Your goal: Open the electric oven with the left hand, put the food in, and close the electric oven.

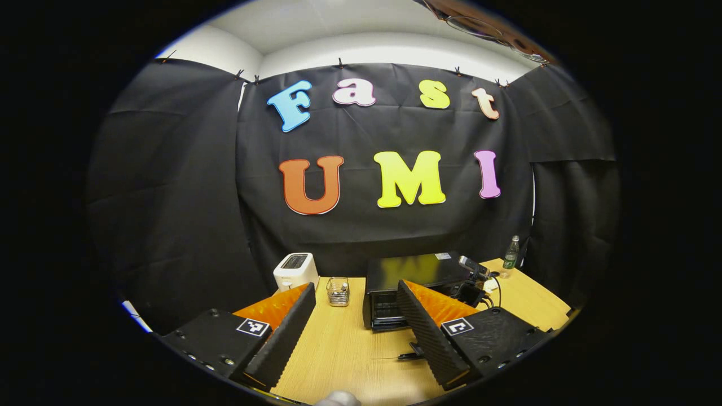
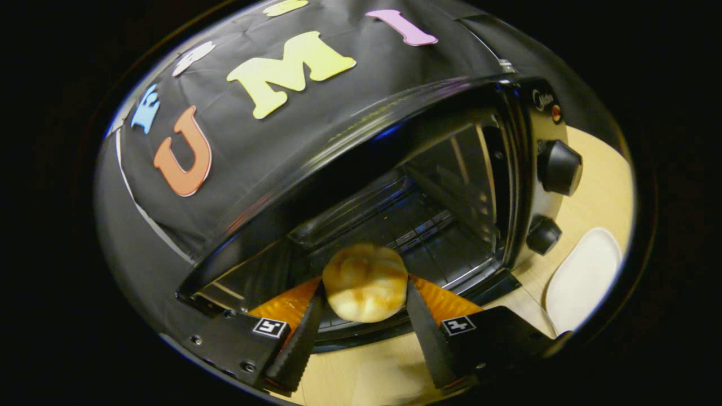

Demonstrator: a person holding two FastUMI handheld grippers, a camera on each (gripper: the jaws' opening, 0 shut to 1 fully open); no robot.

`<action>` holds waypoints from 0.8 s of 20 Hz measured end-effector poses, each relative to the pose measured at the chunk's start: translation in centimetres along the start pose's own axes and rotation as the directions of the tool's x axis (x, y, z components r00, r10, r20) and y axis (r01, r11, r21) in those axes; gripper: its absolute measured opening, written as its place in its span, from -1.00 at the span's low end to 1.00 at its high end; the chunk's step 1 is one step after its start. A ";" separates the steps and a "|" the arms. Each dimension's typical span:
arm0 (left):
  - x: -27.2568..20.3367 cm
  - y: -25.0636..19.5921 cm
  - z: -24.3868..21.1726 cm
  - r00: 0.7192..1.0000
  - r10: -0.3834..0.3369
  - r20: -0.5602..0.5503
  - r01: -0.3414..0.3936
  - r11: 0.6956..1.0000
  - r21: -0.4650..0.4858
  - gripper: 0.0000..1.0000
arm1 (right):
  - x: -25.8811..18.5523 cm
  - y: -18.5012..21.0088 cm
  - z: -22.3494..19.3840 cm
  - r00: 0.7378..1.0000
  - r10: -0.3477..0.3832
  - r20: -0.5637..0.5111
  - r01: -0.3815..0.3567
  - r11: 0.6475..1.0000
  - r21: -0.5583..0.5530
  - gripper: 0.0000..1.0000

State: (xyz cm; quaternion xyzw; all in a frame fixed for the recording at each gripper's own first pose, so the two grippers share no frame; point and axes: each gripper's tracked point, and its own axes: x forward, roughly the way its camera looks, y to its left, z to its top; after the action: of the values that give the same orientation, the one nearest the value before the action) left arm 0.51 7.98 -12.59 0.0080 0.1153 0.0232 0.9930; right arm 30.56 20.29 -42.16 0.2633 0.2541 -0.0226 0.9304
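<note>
The black electric oven (image 1: pixel 414 272) stands at the middle of the wooden table (image 1: pixel 344 355). My left gripper (image 1: pixel 356 285) hangs open and empty above the table, well short of the oven. In the right gripper view the oven (image 2: pixel 395 141) is close in front with its door down and its dark cavity (image 2: pixel 406 225) exposed. My right gripper (image 2: pixel 364 288) is shut on a pale yellow bun (image 2: pixel 365 281), held at the cavity's mouth, just above the lowered door (image 2: pixel 361 332). Two black knobs (image 2: pixel 558 167) sit on the oven's right panel.
A white toaster (image 1: pixel 295 270) and a small glass cup (image 1: pixel 338 291) stand left of the oven. A plastic bottle (image 1: pixel 511 252) is at the back right. A black device with cables (image 1: pixel 475 269) sits by the oven's right side. A white plate (image 2: pixel 581 279) lies right of the oven.
</note>
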 end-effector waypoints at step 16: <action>-0.2 -0.5 -1.4 1.000 0.004 0.010 -0.004 1.000 -0.014 0.89 | -14.2 -1.1 8.6 0.981 0.099 0.169 -0.039 0.944 -0.328 0.90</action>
State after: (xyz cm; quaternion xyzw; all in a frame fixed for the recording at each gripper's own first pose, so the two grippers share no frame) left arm 0.02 7.46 -13.95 0.0015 0.1100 0.0258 0.9936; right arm 21.97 13.76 -29.46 0.1130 0.1583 0.0279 0.9805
